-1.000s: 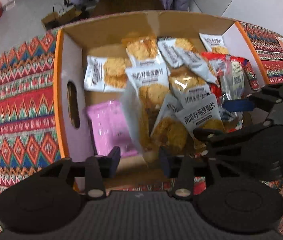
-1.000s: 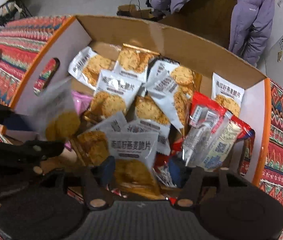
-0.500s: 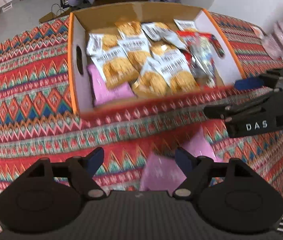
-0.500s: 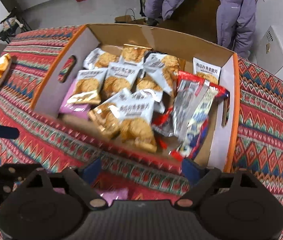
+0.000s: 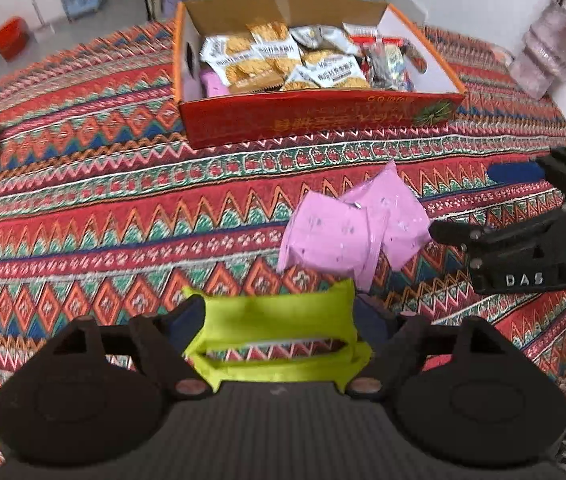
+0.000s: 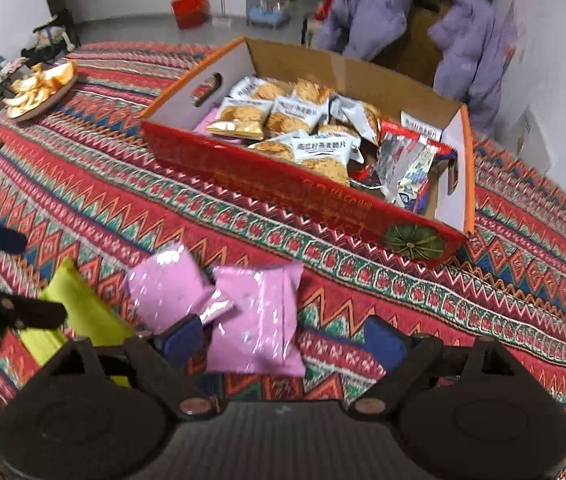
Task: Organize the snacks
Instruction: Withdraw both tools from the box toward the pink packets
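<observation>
The cardboard box with a red front wall holds several cracker packets and sits far back on the patterned cloth. Closer in, two pink packets and a lime-green packet lie on the cloth. My left gripper hangs over the green packet, which lies between its jaws. The jaws are opening and the pads do not press on it. My right gripper is open over the nearer pink packet. Each gripper shows in the other's view: the right gripper and the left gripper.
A plate of golden pieces sits at the cloth's far left. A pink glass holder stands at the far right. A person in a purple jacket bends behind the box. A red bucket is on the floor.
Both grippers let cracker packets drop into the box, opened wider and drew back across the cloth. The pink and green packets have come into view under them.
</observation>
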Motion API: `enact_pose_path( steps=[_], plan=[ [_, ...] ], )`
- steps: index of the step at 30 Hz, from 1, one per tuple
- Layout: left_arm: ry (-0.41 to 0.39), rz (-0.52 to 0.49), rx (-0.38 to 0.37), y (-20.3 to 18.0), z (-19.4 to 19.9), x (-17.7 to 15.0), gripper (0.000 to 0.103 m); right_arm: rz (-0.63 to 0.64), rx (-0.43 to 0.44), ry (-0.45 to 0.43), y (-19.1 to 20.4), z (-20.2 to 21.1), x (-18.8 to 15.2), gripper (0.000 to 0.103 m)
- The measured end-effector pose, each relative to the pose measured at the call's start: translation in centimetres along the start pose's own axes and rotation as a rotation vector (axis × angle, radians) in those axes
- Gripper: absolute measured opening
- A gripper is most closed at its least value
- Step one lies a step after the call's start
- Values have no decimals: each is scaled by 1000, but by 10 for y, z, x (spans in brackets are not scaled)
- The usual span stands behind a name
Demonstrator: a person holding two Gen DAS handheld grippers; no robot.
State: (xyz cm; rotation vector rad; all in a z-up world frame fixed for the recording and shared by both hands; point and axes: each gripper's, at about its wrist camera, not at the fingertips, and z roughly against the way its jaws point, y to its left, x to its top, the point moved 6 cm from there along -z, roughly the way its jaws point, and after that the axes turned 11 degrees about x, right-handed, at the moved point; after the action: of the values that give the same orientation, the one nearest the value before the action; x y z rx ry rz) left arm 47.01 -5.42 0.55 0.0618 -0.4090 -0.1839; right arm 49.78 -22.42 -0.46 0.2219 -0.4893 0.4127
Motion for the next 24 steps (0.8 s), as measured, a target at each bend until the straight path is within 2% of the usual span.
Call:
enact_pose_path(
  steps=[7,12,15,18,21,24],
  plan=[
    [-113,62,9,-4,15,-77,87,-16,-19,-163,23,19,-74,88],
    [-205,142,-2,-8,27,-137,94,-22,-47,-286,42,40,-131,91],
    [-304,176,34,-10,36,-166,99,-50,-69,-353,48,52,-164,96],
    [-334,166,37,-16,35,-177,101,-96,-108,-398,49,61,-186,97],
    [-330,137,34,-20,32,-176,101,-98,-115,-406,50,64,-198,97],
    [-364,115,38,-26,33,-173,101,-101,-123,-407,46,66,-202,97]
  ],
)
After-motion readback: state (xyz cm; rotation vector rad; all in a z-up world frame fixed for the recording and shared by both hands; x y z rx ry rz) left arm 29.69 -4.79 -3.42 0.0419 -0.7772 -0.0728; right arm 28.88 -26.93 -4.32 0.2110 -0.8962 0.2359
